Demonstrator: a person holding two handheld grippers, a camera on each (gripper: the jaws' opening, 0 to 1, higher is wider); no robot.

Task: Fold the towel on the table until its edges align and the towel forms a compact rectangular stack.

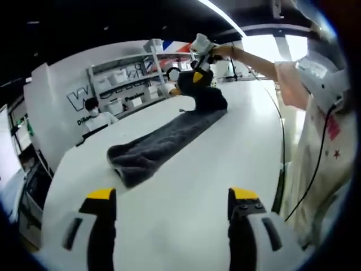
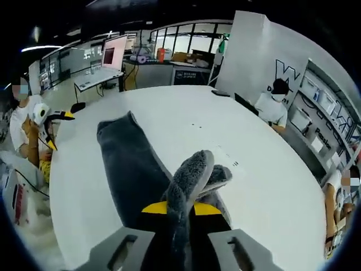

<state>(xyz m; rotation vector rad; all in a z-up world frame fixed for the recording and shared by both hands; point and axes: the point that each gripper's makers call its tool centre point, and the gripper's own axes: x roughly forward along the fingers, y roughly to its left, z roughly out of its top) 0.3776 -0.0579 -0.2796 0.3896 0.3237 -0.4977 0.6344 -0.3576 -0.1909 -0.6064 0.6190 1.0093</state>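
Note:
A long dark grey towel (image 1: 163,138) lies as a narrow strip on the white table (image 1: 186,209), running away from me. In the left gripper view my left gripper (image 1: 172,197) is open over bare table, just short of the towel's near end. At the far end my right gripper (image 1: 198,78), held by a person's hand, lifts the towel's end. In the right gripper view my right gripper (image 2: 181,209) is shut on that bunched end, and the towel (image 2: 127,158) stretches off toward the left gripper (image 2: 58,129) at the table's far left edge.
A black cable (image 1: 280,141) runs along the table's right edge beside the person's body (image 1: 321,147). Shelves (image 1: 127,84) and seated people (image 2: 271,107) stand beyond the table. A desk with a monitor (image 2: 114,53) is farther off.

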